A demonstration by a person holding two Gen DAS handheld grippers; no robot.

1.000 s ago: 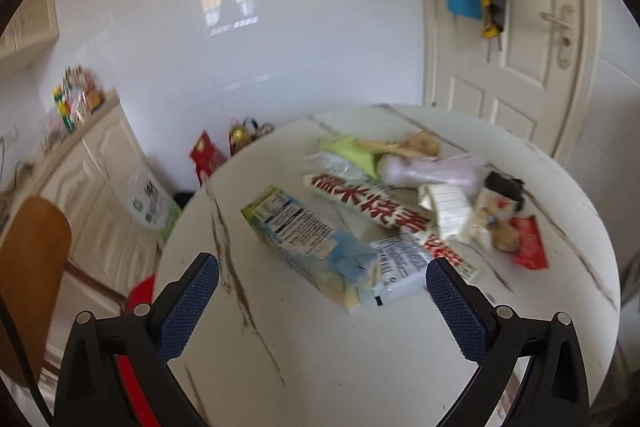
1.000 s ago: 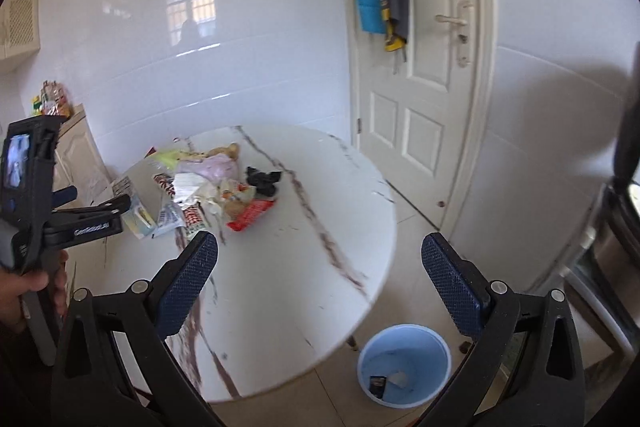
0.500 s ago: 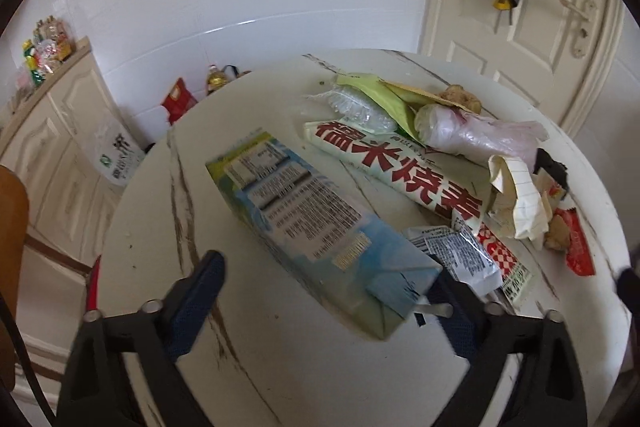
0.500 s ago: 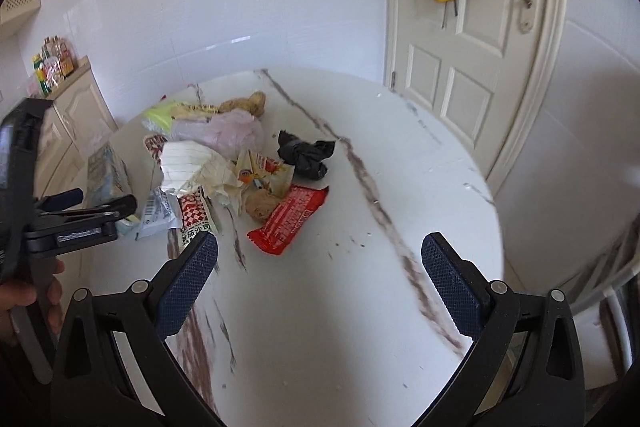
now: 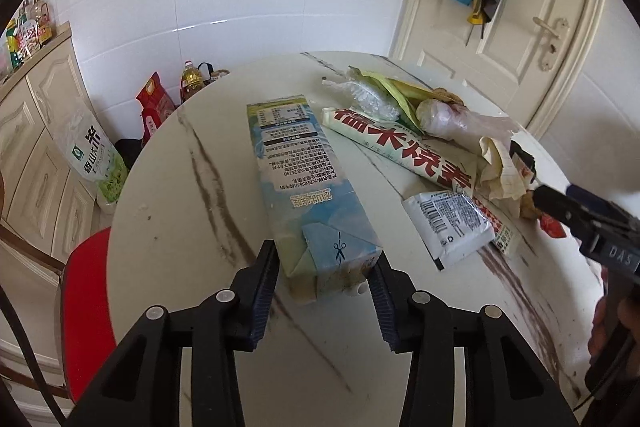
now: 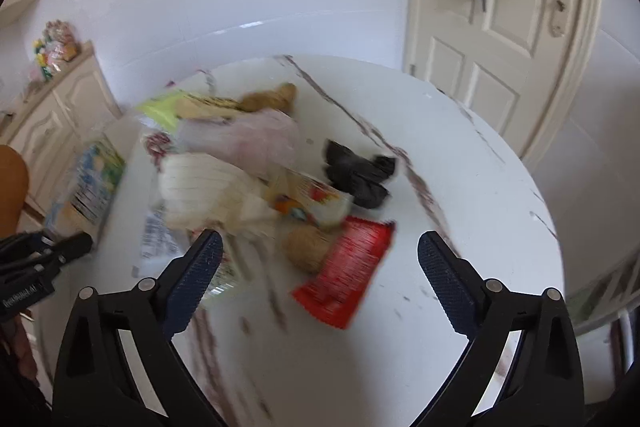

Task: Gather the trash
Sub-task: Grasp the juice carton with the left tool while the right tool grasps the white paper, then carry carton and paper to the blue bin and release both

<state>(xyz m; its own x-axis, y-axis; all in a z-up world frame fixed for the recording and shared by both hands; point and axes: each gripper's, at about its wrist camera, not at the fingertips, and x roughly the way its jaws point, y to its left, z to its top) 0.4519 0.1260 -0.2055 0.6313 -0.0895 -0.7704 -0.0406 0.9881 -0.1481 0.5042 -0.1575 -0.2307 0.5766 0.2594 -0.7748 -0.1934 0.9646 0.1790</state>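
Trash sits heaped on the round marble tabletop (image 5: pixel 168 227), and the left gripper (image 5: pixel 324 277) has its jaws either side of the near end of a blue-and-green milk carton (image 5: pixel 304 183) that lies flat, pointing toward twelve o'clock. Those jaws have just been closing; the right pad looks to be on the carton's corner, but a sliver of gap shows on the left, so I cannot tell if it is truly clamped. At about two o'clock from the carton lie a long white wrapper with red characters (image 5: pixel 404 151), a white sachet with a barcode (image 5: pixel 448 227), a clear crumpled bag (image 5: pixel 368 95) and a pinkish plastic bag (image 5: pixel 460 119). The right gripper (image 6: pixel 320 259) hangs with its jaws spread wide and holding nothing, over a red snack wrapper (image 6: pixel 348 267) and a brown lump (image 6: pixel 308 247); a crumpled black bag (image 6: pixel 356 175) lies at one o'clock from them. That view is blurred.
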